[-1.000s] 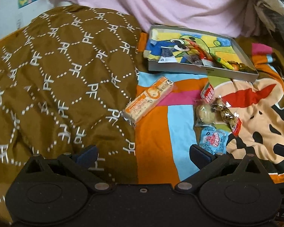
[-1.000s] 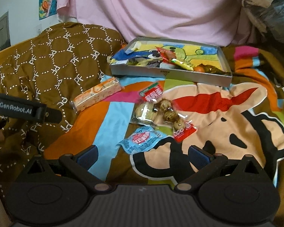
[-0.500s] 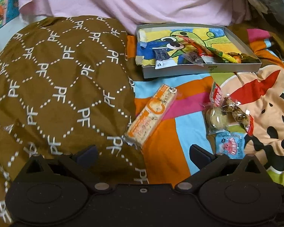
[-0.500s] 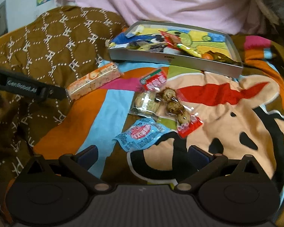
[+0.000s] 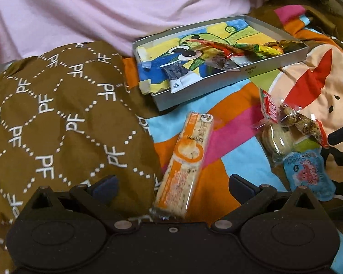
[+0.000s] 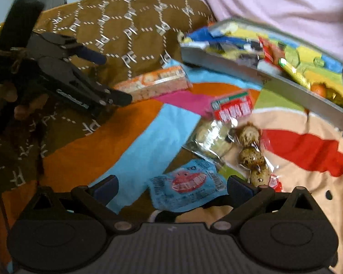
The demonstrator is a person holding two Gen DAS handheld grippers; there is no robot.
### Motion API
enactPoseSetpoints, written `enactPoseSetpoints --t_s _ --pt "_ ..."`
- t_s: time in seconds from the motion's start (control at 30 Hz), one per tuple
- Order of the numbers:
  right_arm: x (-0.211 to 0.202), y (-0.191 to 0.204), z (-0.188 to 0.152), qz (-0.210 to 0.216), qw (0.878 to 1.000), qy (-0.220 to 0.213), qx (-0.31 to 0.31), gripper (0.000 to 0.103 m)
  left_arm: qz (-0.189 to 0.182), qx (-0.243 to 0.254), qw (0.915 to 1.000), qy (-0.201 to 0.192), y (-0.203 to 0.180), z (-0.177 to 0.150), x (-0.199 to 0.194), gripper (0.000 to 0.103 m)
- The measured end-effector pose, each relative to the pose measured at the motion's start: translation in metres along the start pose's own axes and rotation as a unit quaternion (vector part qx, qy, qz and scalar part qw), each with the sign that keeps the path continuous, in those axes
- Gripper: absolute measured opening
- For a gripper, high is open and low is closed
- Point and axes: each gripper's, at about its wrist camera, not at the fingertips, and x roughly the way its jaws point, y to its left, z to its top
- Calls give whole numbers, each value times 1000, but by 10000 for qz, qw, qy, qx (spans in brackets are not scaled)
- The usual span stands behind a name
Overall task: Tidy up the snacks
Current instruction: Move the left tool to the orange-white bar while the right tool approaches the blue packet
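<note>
Straddling the near end of the orange snack bar (image 5: 185, 164), the left gripper (image 5: 172, 186) has its 2 jaws spread wide, one blue pad on each side of the wrapper and neither touching it; the bar lies lengthwise along the line of the fingers on the colourful cartoon blanket (image 5: 231, 159), its left edge just beside the brown quilt (image 5: 57, 118). The right gripper (image 6: 171, 186) is likewise spread and holds nothing, with the blue candy packet (image 6: 187, 186) lying between its pads. Beyond that packet, in the right wrist view, sit the clear bag of speckled eggs (image 6: 251, 155), touching a clear-wrapped round biscuit (image 6: 211, 137), and then the red-and-white packet (image 6: 234, 108). Farthest back is the grey tray (image 5: 231, 83), already holding several wrappers, against the pink sheet (image 5: 103, 11). The step in hand looks like picking up the bar for the tray. To do it well, I would bring the left pads down level with the wrapper's long sides before closing, so they catch the bar's body and not only the crimped seal at the near end, which would let it droop or slip. Closing gently seems wise, since the bar looks crumbly inside thin film. The quilt fold beside the left pad could get pinched, so shifting slightly right first would help. Lift it clear of the tray's near wall, then release it over a bare part of the tray.
</note>
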Motion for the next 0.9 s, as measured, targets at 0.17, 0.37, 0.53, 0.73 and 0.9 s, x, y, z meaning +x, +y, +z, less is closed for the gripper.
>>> enactPoseSetpoints --t_s 0.17,0.37,0.53,0.73,0.9 --pt "14 -15 1 156 9998 149 28 103 -9 120 9999 39 -1 3 19 102" --pt "36 -24 3 388 9984 384 -171 103 -206 -348 9990 180 11 8 38 101" --pt "43 -25 6 511 9973 519 -56 103 -360 -744 9962 273 18 12 45 89" --pt "41 -17 5 728 9952 660 15 103 -372 -356 9972 534 6 15 46 58" --pt "41 -16 6 606 9947 602 572 103 -528 -768 9930 725 7 12 46 44"
